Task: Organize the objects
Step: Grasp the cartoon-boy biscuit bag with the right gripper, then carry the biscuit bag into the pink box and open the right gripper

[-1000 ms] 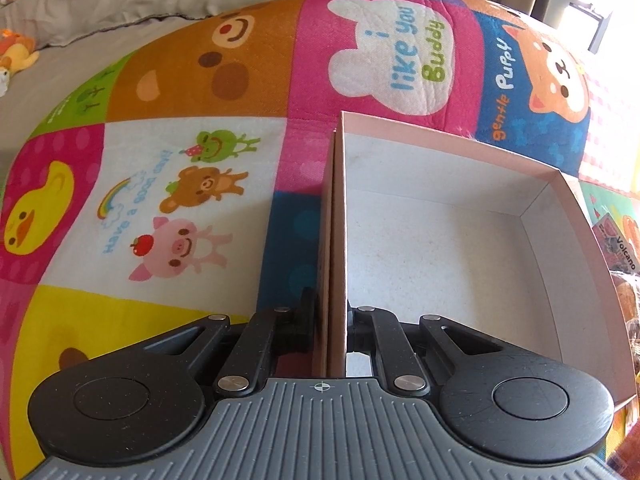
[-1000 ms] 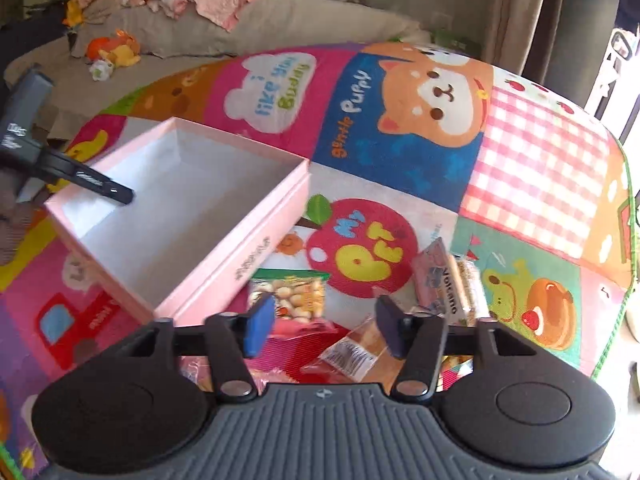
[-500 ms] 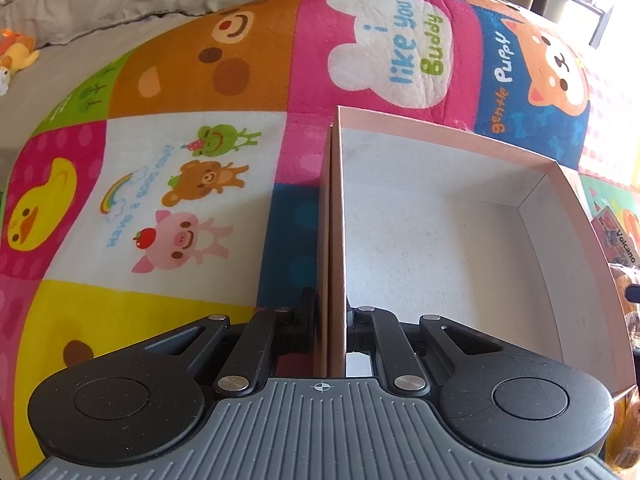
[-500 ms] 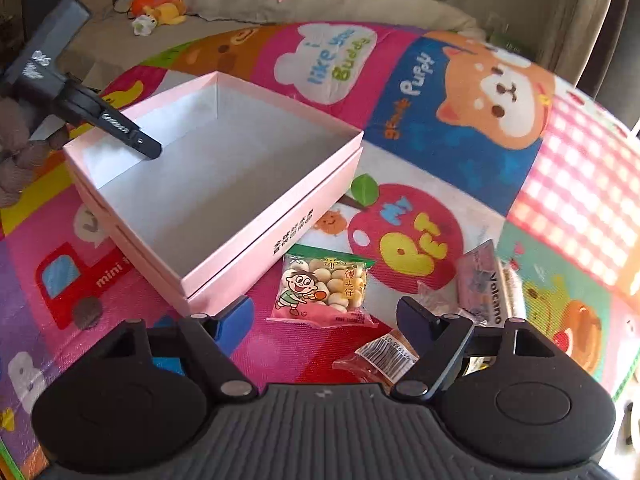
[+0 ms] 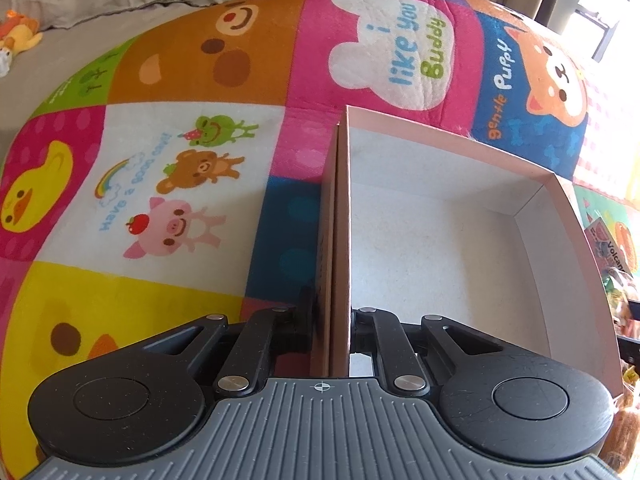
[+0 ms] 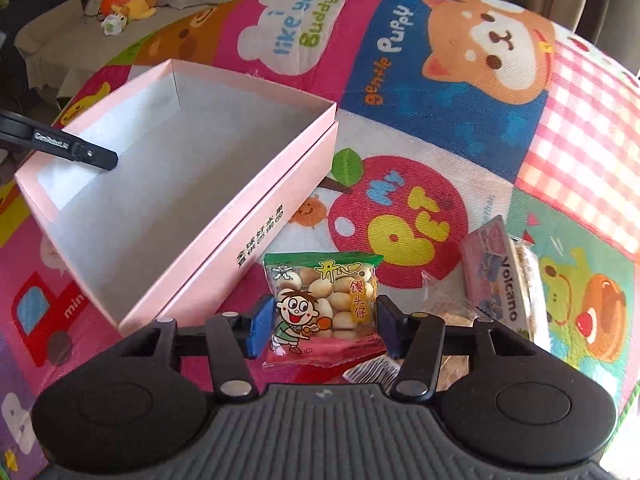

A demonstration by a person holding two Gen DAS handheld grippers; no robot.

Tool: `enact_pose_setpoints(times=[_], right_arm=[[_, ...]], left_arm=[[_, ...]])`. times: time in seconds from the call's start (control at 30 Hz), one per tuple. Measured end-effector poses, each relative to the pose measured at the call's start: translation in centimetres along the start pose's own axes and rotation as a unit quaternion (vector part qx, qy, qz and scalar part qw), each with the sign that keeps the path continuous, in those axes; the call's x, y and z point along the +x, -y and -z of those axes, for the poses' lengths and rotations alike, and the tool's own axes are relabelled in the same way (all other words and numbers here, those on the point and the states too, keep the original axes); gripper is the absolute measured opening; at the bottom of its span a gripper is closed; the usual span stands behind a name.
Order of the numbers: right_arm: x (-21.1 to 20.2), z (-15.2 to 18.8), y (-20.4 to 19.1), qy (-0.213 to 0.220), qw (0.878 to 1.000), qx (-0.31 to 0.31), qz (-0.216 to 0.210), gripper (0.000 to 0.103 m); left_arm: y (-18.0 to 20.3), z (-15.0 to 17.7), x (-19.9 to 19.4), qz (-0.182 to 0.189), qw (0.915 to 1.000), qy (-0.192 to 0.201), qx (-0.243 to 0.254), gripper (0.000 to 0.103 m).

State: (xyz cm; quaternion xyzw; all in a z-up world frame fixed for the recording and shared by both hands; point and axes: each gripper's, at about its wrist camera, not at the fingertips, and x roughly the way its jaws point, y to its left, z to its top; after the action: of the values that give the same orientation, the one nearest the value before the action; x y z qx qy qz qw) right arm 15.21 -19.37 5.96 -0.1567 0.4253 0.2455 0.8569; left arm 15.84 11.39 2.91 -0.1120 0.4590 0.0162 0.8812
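L gripper (image 5: pixel 330 320) clamped, R gripper (image 6: pixel 320 326) closing

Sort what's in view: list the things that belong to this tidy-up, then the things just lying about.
Part of the job:
pink box
left gripper, clamped on its wall
right gripper, closing around the biscuit packet
Volcano packet

Just lying about:
play mat
plush toy
sofa
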Motion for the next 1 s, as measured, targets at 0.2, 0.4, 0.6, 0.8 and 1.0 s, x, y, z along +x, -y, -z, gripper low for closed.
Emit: enact_pose_setpoints(times=[0.2,0.4,0.6,0.8,1.0], right_arm=[[-8.3,3.9,-1.6,0.037,0.999,0.013,0.000,0.053],[-12.6,6.6,-5.9,0.040,0.998,0.002,-0.049,0.053],[-14.7,3.4,-8.8,0.107,0.990,-0.012,-0.090,0.053],[-13.9,-5.5,-8.3,0.238,0.967,0.035,-0.081,0.076],[-12.1,-2.6,-8.7,0.204,0.978,-0.018,-0.027,0.076]], left_arm=[[0.1,0.4,-0.2,0.005,1.0000,0.002,-0.007,0.013],[0.3,1.1,-0.6,0.006,0.9998,0.006,-0.016,0.013],[0.5,1.2,-1.1,0.006,0.9996,0.003,-0.027,0.013],[0.5,1.1,-1.2,0.005,0.9994,0.002,-0.035,0.013],[0.3,1.4,-1.4,0.012,0.9990,0.008,-0.041,0.014]])
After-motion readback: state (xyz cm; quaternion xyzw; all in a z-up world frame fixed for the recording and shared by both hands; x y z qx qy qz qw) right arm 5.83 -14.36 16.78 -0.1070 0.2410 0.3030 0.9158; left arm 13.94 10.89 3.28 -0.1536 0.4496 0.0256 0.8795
